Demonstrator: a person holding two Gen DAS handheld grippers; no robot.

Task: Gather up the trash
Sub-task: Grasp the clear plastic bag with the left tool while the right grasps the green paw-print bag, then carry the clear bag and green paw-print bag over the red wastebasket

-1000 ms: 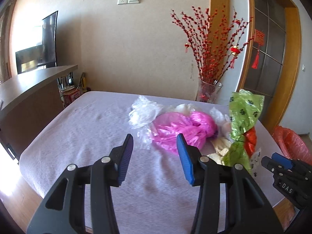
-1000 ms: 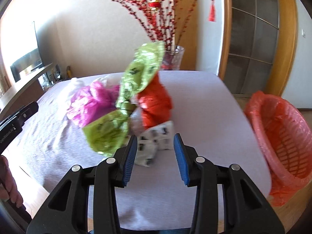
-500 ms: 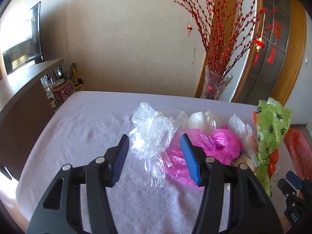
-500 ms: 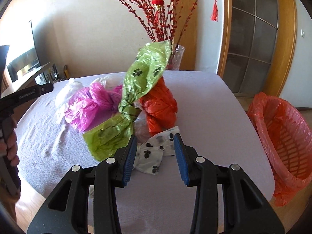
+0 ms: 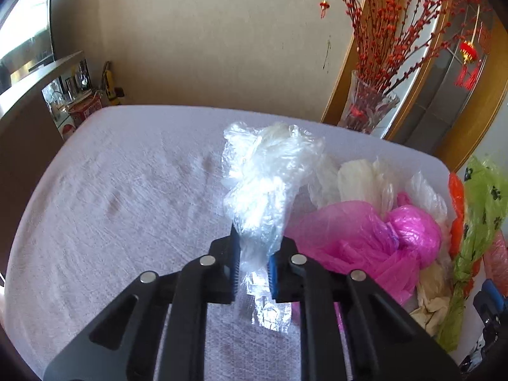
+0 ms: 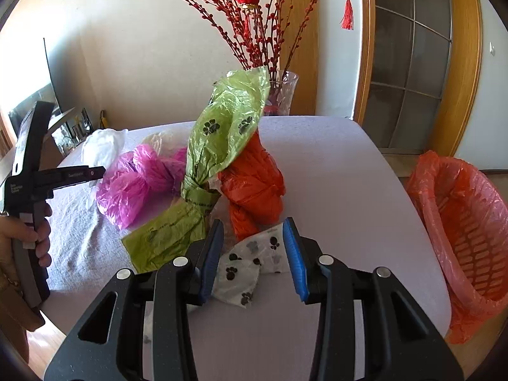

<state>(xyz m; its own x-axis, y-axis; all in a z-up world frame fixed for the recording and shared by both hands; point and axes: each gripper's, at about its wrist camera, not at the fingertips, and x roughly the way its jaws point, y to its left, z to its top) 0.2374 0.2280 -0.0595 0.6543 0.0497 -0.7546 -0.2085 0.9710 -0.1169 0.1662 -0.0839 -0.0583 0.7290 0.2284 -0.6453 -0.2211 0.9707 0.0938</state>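
A second ago the left gripper hung back from the pile with its fingers spread wide over bare cloth; now it has come forward and down onto the clear plastic bag, and the fingers are closing, narrow, with the bag's crumpled lower end between the blue pads. The bag's bulk stands up past the fingertips, at the left edge of the heap on the desk, just beside the pink bag. This looks like the first pickup of this piece: the pinch is on thin film, so it may slip if lifted fast. The right gripper has hardly shifted; its fingers stay partly open and hold nothing, poised over the white paw-print bag, which lies flat in front of the green bag and the orange bag. The orange-lined basket waits off the desk's right edge, well apart from the clear bag, so a carry across remains.
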